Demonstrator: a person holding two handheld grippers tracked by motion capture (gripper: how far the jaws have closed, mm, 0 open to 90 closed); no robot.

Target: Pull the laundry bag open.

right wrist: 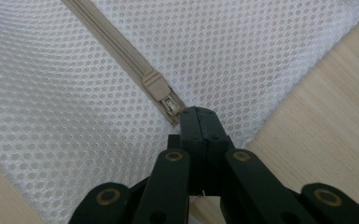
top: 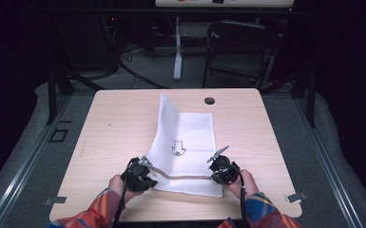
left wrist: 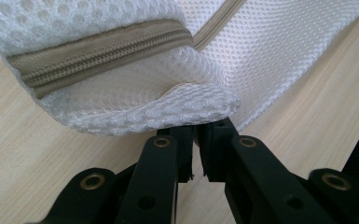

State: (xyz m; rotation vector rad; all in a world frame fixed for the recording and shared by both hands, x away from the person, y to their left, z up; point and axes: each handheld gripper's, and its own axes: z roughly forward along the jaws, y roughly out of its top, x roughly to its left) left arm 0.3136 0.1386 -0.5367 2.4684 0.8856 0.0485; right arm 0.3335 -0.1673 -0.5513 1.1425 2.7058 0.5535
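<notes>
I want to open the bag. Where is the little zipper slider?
In the right gripper view the zipper slider sits just above the right gripper, near the end of the beige zipper on the white mesh bag.

The bag [top: 185,142] is white mesh, dotted all over with small round holes, with a small black arrow outline [top: 178,148] printed beyond the claws. Its zipper [right wrist: 121,51] is beige, tape and teeth alike, and the slider [right wrist: 157,86] just ahead of the right claw [right wrist: 196,122] is the same beige with a pale metal tab. Both claws, including the left claw [left wrist: 197,140], are black with brass-coloured rivets. The table [top: 119,128] under them is light wood grain. The sleeves [top: 92,213] behind them are plaid in orange, red and blue.
</notes>
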